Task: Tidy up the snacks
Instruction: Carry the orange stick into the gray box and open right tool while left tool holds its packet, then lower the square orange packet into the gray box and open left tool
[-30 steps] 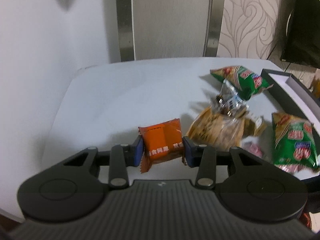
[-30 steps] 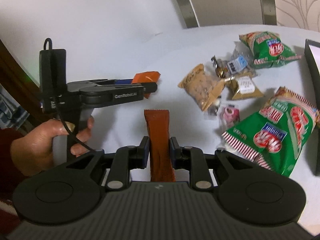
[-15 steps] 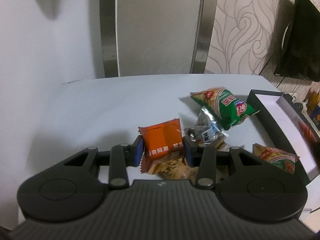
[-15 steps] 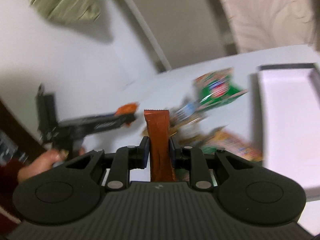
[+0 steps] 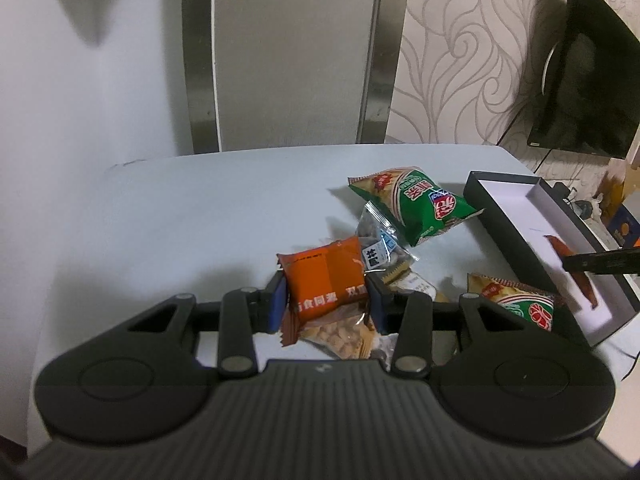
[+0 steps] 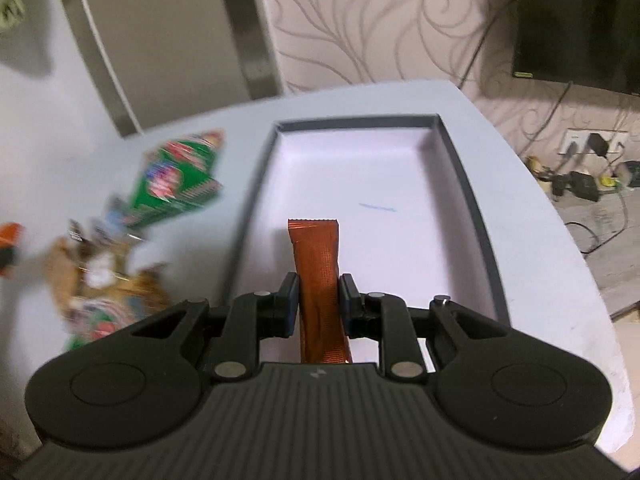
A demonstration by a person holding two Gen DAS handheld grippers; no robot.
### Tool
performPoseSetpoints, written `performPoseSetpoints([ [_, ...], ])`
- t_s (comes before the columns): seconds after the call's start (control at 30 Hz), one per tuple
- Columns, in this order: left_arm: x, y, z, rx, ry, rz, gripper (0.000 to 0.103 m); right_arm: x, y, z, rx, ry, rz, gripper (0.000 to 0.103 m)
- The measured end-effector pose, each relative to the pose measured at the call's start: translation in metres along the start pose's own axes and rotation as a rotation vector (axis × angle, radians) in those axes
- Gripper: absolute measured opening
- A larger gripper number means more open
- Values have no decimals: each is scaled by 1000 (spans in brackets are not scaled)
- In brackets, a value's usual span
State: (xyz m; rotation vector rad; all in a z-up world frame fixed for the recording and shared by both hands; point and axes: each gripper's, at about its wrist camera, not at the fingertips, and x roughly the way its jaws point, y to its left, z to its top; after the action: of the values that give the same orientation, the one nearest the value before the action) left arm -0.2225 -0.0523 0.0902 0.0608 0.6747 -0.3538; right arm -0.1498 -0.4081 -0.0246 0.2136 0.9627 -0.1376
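My left gripper (image 5: 325, 294) is shut on a square orange snack packet (image 5: 325, 276), held above the snack pile. My right gripper (image 6: 319, 304) is shut on a long brown-orange stick packet (image 6: 318, 276) and hangs over the white inside of the dark-rimmed box (image 6: 464, 184). In the left wrist view the same box (image 5: 504, 236) lies at the right, with the right gripper's dark fingers (image 5: 600, 261) and the stick packet (image 5: 582, 286) over it. Green chip bags (image 5: 416, 204) (image 5: 516, 304), a clear wrapped snack (image 5: 380, 248) and a bag of brown biscuits (image 5: 340, 332) lie on the white table (image 5: 200, 220).
A chair back (image 5: 292, 56) stands behind the table's far edge. A dark television (image 5: 584, 80) hangs on the patterned wall at the right. Cables and a power strip (image 6: 580, 180) lie on the floor beyond the table's right edge. The snack pile (image 6: 112, 264) sits left of the box.
The right gripper swung from the table's left side to above the box, carrying the stick packet. The left gripper drifted toward the pile and box, still holding the orange packet.
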Motion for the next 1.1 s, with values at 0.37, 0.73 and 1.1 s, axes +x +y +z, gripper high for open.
performPoseSetpoints([
  [0.37, 9, -12, 7, 23, 0, -26, 45, 13, -8, -7, 18, -9, -76, 42],
  [0.73, 32, -40, 28, 113, -14, -93, 45, -91, 36, -19, 288, -134, 238, 92],
  [1.1, 41, -101, 58, 212, -63, -233, 45, -129, 118, -82, 104, 13, 396, 92],
])
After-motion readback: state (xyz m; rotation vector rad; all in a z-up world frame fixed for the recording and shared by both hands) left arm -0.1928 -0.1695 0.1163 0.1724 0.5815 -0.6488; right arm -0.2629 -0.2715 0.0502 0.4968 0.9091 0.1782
